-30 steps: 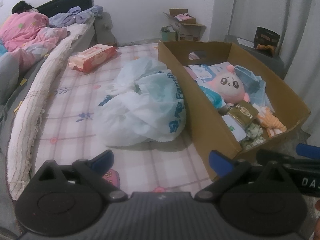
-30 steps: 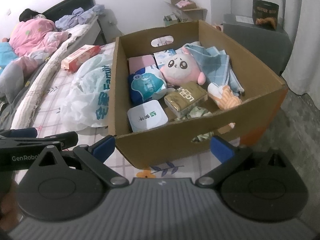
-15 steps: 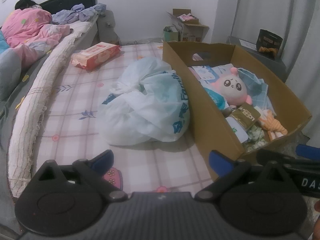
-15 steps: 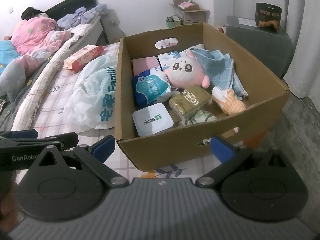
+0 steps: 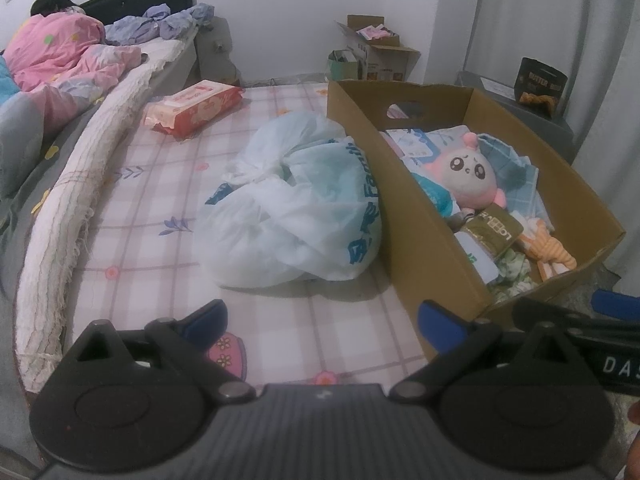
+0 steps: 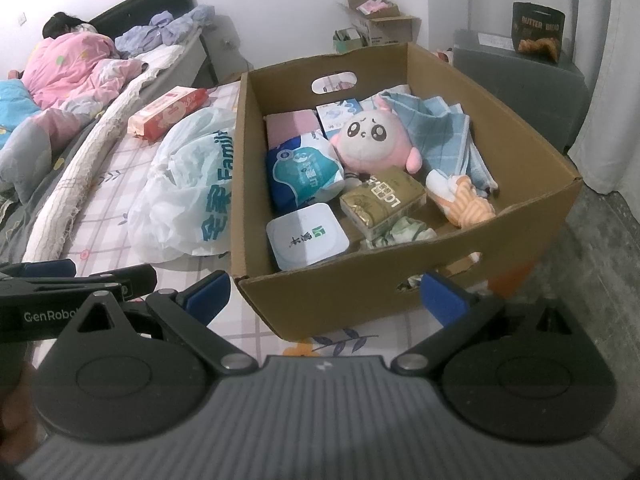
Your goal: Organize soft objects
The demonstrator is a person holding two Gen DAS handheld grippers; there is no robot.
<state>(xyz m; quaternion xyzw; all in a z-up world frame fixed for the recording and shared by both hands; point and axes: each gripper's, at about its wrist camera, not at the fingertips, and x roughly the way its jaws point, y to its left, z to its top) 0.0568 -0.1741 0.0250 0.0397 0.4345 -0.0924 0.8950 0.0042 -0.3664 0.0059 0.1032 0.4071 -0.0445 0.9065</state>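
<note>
A cardboard box stands on the checked mattress. In it lie a pink plush, a blue checked cloth, an orange striped soft toy, a blue-white pack, a white pack and a gold pack. A white plastic bag lies left of the box. My left gripper is open and empty before the bag. My right gripper is open and empty before the box's near wall.
A red-pink wipes pack lies further back on the mattress. A rolled white blanket and pink bedding lie at the left. A grey cabinet with a dark bag stands behind the box. Small boxes sit by the wall.
Both grippers have drawn back and risen a little, so the box and bag appear slightly farther. Both stay open and empty. No object has moved.
</note>
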